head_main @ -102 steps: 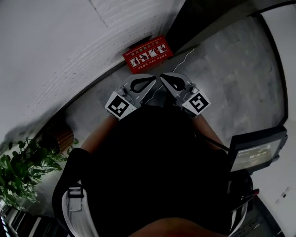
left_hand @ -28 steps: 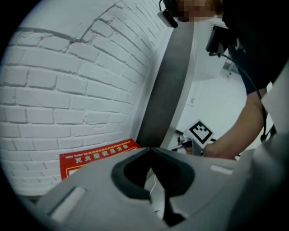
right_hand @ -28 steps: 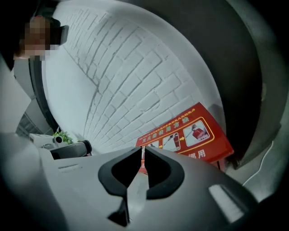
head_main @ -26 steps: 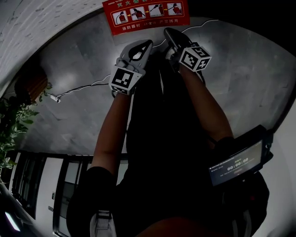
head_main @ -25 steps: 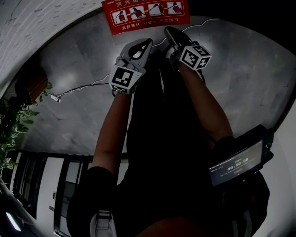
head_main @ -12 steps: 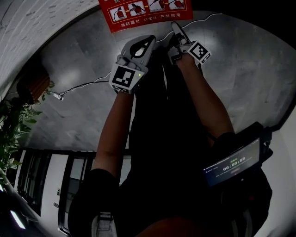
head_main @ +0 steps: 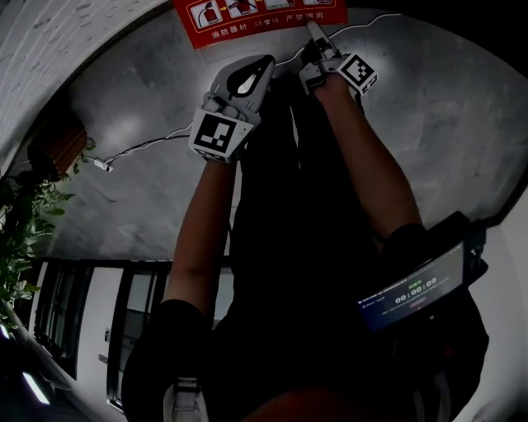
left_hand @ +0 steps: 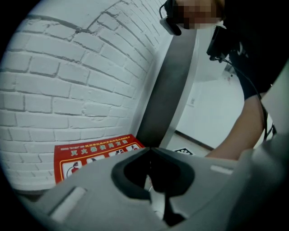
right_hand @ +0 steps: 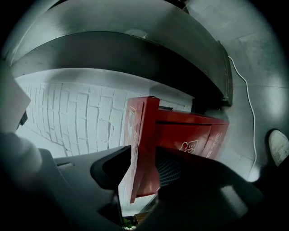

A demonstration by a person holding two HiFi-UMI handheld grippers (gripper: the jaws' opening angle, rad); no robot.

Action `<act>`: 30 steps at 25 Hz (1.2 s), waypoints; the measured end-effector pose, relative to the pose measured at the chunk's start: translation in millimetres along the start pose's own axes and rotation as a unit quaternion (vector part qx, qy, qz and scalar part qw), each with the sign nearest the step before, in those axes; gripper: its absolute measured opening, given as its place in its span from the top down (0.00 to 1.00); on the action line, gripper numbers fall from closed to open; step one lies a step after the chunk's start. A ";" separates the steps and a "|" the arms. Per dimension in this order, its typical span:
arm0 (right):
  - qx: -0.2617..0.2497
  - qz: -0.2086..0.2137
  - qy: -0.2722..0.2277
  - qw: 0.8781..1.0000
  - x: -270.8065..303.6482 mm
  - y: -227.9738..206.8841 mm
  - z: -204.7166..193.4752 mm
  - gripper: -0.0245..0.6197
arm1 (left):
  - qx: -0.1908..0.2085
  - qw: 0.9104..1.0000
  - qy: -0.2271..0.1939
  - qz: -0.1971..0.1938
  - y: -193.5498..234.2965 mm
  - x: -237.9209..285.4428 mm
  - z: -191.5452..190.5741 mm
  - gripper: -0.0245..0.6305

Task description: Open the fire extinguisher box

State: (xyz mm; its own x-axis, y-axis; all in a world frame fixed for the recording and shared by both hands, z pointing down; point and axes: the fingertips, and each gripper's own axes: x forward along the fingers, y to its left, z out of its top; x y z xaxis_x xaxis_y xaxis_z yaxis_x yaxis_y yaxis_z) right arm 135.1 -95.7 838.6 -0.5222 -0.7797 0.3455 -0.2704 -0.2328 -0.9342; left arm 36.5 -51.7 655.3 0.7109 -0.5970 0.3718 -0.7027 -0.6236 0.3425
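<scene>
The red fire extinguisher box (head_main: 256, 12) stands on the floor against the white brick wall; its printed lid (left_hand: 97, 153) shows in the left gripper view. In the right gripper view the lid (right_hand: 142, 149) stands lifted on edge beside the box body (right_hand: 189, 135). My right gripper (head_main: 313, 29) reaches the box's right end. Its jaws are opening, with the lid's edge between them (right_hand: 143, 155). My left gripper (head_main: 266, 59) hangs just short of the box, shut and empty, tips meeting (left_hand: 150, 149).
A white cable (head_main: 140, 152) trails over the grey stone floor to the left. A potted plant (head_main: 21, 239) and a wooden object (head_main: 54, 148) are at far left. A dark pillar (left_hand: 167, 90) rises behind the box. A timer screen (head_main: 412, 288) hangs at the person's right side.
The right gripper has pushed forward to the box's right end and turned edge-on. The left gripper has crept slightly nearer the box. The view has tilted, so less of the box shows.
</scene>
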 end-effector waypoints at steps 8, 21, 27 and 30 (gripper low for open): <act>0.008 0.001 -0.001 1.000 -1.1 -0.1 2.8 0.80 | -0.005 1.000 -0.001 0.001 0.7 -2.0 -4.4 0.96; -0.010 0.049 -0.015 0.999 -18.9 50.9 7.5 0.83 | 0.016 1.000 -0.016 0.004 -0.4 -11.8 17.4 0.96; -0.030 0.087 -0.020 0.996 -10.7 96.6 18.1 0.83 | 0.034 0.999 -0.032 0.004 5.4 -11.5 51.4 0.96; -0.039 0.115 -0.024 0.992 -2.2 122.6 25.0 0.83 | 0.041 0.998 -0.038 0.005 9.4 -12.3 60.1 0.96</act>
State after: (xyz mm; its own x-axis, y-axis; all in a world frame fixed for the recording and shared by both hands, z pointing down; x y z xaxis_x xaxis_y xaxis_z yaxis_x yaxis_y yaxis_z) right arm 123.3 -137.0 721.1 -0.5390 -0.8342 0.1166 -0.2107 -0.0005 -0.9775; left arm 22.8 -80.5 602.1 0.7067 -0.6374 0.3073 -0.7069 -0.6552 0.2667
